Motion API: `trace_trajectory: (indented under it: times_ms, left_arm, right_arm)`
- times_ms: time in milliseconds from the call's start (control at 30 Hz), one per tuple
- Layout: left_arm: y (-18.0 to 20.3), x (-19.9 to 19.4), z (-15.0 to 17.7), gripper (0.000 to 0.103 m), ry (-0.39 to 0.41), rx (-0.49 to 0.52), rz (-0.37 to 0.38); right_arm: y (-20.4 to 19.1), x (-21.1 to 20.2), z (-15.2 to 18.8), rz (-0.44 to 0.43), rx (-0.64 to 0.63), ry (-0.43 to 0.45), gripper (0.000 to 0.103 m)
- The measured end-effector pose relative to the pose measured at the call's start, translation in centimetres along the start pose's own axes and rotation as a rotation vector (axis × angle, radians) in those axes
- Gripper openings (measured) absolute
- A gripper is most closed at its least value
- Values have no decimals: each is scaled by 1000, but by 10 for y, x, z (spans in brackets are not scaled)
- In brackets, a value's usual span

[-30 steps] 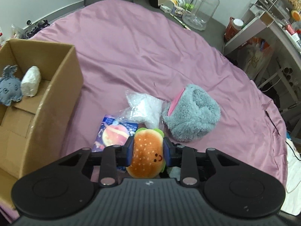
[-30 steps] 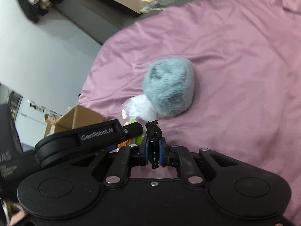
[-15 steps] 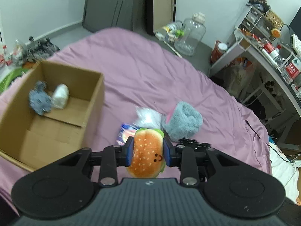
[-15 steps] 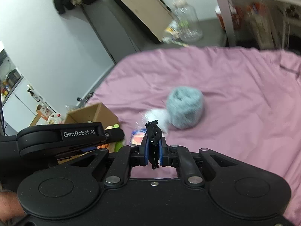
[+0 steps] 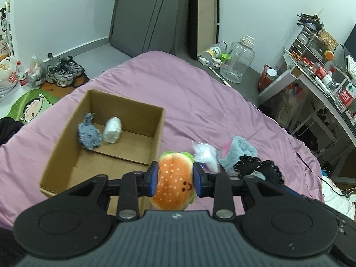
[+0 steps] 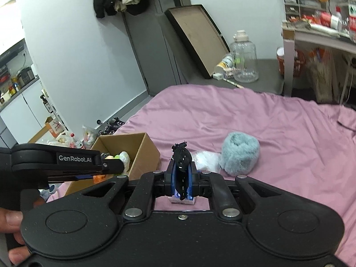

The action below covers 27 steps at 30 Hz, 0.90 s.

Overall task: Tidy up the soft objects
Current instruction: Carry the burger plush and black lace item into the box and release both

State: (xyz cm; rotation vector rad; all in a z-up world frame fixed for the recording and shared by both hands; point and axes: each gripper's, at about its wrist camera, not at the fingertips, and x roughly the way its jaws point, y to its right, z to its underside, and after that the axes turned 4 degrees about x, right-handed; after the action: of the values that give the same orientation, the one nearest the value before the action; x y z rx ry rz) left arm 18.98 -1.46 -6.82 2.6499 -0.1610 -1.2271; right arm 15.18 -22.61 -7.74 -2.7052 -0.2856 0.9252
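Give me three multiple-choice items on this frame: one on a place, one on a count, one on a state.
1. Where does the grey fluffy plush lie?
A. in the box
B. on the pink sheet, right of the box
C. on the floor

2. How many things lie in the box?
A. none
B. two
C. five

3. What is the left gripper doing?
A. hanging open
B. shut on nothing
C. shut on the burger plush

Answers:
1. B, it rests on the sheet beside the clear bag.
2. B, a grey toy and a white roll show inside.
3. C, both fingers press the burger's sides.
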Motion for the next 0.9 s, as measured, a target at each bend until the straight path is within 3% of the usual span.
trace_trajectory:
  times_ms: [500,900]
  left_arm:
    - [-63,6,-16,31,2,-7,-64]
    - [-101,40,-20,32,-54,-33,-124]
  right_arm:
    - [-40,16,-8,-3,-22,57,11]
    - [-71,48,-10,-39,-20,61,11]
